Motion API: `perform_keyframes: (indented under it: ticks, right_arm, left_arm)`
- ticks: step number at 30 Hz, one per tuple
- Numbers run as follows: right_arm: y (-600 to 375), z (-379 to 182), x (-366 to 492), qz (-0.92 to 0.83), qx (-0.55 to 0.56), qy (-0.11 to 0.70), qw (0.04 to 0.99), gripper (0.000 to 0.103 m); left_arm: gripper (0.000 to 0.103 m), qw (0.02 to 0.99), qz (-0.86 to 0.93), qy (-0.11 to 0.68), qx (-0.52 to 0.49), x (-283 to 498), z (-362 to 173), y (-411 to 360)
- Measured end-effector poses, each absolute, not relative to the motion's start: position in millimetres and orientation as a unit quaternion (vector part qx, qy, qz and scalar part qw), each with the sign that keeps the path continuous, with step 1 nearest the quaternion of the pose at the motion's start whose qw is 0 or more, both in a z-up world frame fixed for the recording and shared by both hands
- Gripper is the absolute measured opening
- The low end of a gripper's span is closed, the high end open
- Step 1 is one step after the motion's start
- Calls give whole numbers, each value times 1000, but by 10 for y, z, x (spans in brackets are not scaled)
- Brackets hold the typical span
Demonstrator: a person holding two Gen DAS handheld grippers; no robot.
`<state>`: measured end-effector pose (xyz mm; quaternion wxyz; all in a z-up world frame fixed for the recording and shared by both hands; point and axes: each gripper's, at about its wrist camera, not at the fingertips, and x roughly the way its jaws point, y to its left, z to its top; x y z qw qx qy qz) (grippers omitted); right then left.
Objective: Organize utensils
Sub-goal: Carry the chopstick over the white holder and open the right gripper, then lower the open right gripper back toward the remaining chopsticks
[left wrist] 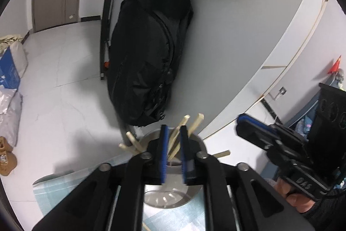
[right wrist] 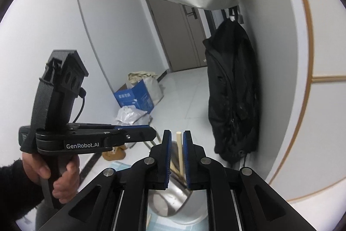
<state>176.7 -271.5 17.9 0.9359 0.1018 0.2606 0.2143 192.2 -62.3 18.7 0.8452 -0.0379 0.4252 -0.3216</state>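
The left tongs (left wrist: 173, 133) stand narrowly spread around wooden chopsticks (left wrist: 176, 140) in the steel holder (left wrist: 194, 142) on the counter (left wrist: 49, 192). The right tongs (right wrist: 177, 140) bracket one stick (right wrist: 180, 151); contact unclear. Gathering seems underway; next, a squeeze.
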Motion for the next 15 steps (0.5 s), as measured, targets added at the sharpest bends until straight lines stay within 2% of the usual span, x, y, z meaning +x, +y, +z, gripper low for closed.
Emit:
perform_keyframes:
  ticks: [1, 2, 6, 9, 11, 12, 15]
  right_arm:
    - [-2727, 181, 1753, 212, 104, 261, 936, 28]
    - [-2746, 187, 1723, 209, 108, 260, 937, 33]
    - [-2813, 268, 1588, 201, 117, 248, 940, 37]
    - [-2866, 365, 1445, 194, 120, 231, 946, 49]
    - [-2885, 420, 1367, 192, 123, 221, 948, 54]
    - [-2883, 435, 1335, 191, 124, 219, 949, 57]
    - [-2870, 493, 1220, 193, 135, 212, 949, 60]
  left_arm:
    - [20, 848, -314, 425, -40, 1911, 203, -603]
    - [26, 852, -306, 422, -47, 1896, 223, -568]
    - [34, 869, -281, 403, -62, 1843, 322, -447]
    - [36, 884, -254, 387, -63, 1742, 407, -358]
    - [46, 894, -236, 375, -62, 1645, 455, -313]
    - [47, 898, -230, 370, -64, 1605, 478, -284]
    - [50, 908, -203, 359, -67, 1473, 530, -228]
